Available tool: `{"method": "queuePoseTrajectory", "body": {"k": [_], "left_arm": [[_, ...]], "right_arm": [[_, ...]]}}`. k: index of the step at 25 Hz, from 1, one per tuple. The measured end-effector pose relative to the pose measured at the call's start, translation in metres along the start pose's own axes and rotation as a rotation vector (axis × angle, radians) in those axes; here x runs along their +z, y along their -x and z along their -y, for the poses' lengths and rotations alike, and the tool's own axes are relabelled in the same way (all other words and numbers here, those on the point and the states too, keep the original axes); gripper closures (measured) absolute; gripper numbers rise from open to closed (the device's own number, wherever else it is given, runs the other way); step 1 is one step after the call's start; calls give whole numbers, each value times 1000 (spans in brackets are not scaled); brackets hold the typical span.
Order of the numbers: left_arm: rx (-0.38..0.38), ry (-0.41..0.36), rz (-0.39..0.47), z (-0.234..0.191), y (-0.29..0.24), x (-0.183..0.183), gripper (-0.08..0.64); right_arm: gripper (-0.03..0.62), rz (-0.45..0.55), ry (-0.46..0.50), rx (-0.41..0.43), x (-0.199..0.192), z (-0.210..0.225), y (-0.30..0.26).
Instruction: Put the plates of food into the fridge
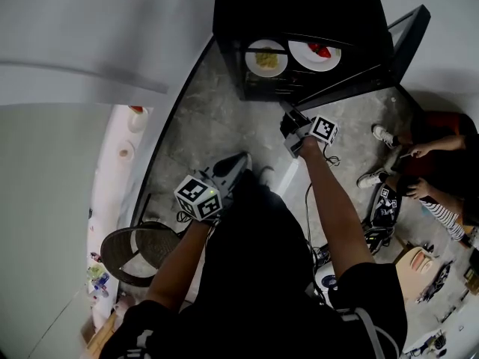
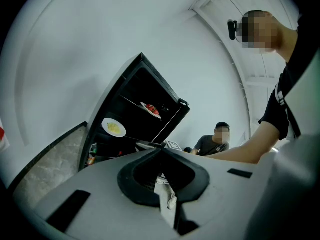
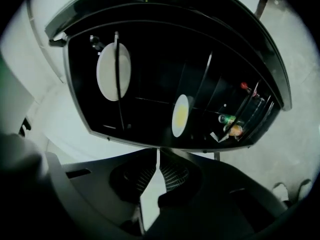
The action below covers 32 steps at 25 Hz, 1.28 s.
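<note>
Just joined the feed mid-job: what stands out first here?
The open black fridge at the head view's top, holding a plate of yellow food left of a plate of red food. The left gripper and right gripper hover before it, shut and empty.

Left tongs (image 2: 161,149), right tongs (image 3: 158,153): jaws together, empty.

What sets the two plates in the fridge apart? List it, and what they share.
The yellow-food plate carries a yellow heap, the red-food plate red pieces. The yellow-food plate sits lower in the fridge, the red-food plate higher. Both are round, white and inside the open fridge.
</note>
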<state>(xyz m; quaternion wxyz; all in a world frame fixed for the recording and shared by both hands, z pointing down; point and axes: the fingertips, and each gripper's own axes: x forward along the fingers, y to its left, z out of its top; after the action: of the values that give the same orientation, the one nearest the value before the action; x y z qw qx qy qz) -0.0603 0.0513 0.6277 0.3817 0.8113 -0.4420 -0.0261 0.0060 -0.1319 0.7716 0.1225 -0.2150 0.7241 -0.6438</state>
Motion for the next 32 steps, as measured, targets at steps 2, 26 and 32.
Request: {"method": "queuePoseTrajectory", "body": {"k": [2,26,32], "left_arm": [[0,0,3,1,-1,2,540],[-45,-33,-14,26,8,15,538],[-59,-48,-33,32,4,13,538]], "right_arm": [[555,2,32,19,0,-13,3],[568,8,151,18,-27,-94,87],[568,-24,196,0,-34,-107,106]]}}
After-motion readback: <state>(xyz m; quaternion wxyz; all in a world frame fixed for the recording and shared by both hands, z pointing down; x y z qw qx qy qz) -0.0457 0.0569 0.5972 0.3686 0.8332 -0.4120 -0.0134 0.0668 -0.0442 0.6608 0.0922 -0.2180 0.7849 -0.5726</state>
